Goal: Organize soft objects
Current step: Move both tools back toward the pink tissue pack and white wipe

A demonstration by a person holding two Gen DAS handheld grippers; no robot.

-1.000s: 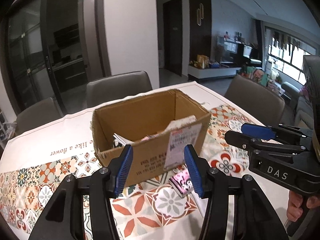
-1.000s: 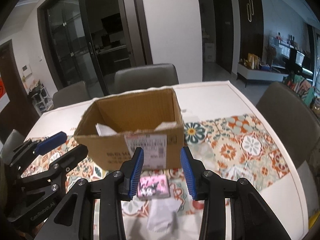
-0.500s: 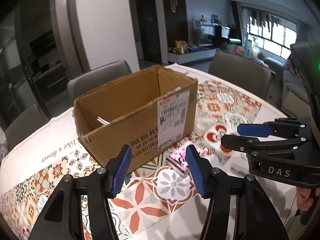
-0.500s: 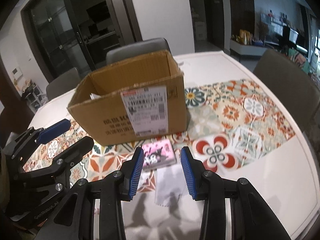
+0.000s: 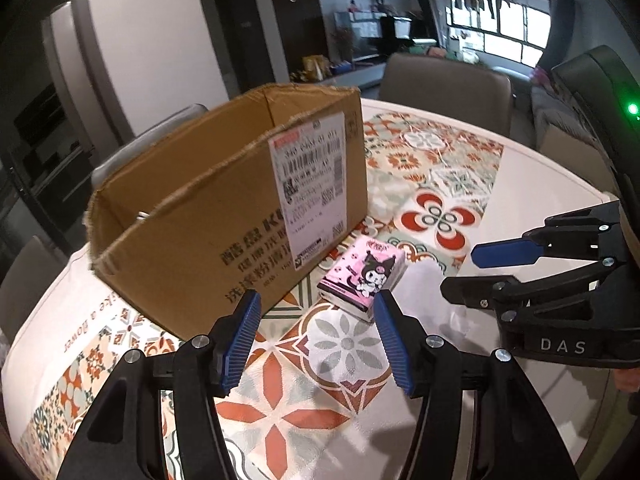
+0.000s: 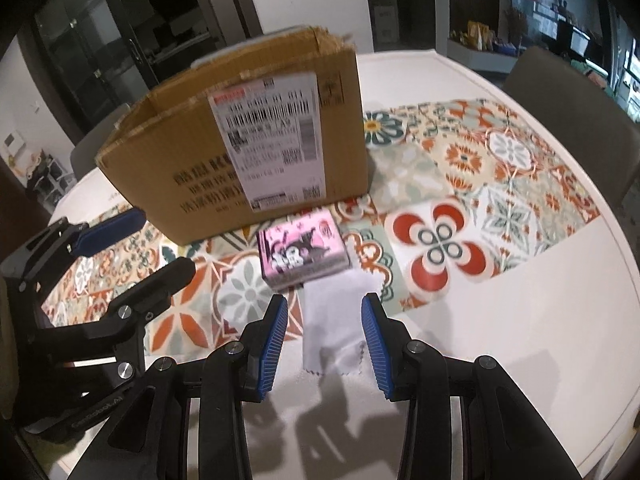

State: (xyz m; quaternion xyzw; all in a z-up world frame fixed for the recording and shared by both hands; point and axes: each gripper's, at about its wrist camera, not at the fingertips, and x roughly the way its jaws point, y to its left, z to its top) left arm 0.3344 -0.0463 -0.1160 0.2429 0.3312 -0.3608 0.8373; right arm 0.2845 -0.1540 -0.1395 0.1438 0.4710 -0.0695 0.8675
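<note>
A pink cartoon-printed tissue pack (image 5: pixel 363 276) (image 6: pixel 304 254) lies on the patterned tablecloth just in front of an open cardboard box (image 5: pixel 224 208) (image 6: pixel 256 136). A white cloth (image 6: pixel 334 332) lies flat on the table just behind the pack, towards me. My left gripper (image 5: pixel 316 340) is open and empty, low over the table, with the pack just beyond its right finger. My right gripper (image 6: pixel 324 340) is open and empty, straddling the white cloth above it. Each gripper shows in the other's view, the right (image 5: pixel 476 276) and the left (image 6: pixel 148 244), both open.
The round white table (image 6: pixel 540 320) carries a floral tile-pattern cloth (image 6: pixel 500 184). Grey chairs (image 5: pixel 444 80) stand around it. The box bears a white shipping label (image 5: pixel 308 176) and something white shows inside at its near rim.
Both grippers have dropped lower and moved closer to the table. The pack and cloth now sit nearer the fingers, and the box interior has gone mostly out of sight.
</note>
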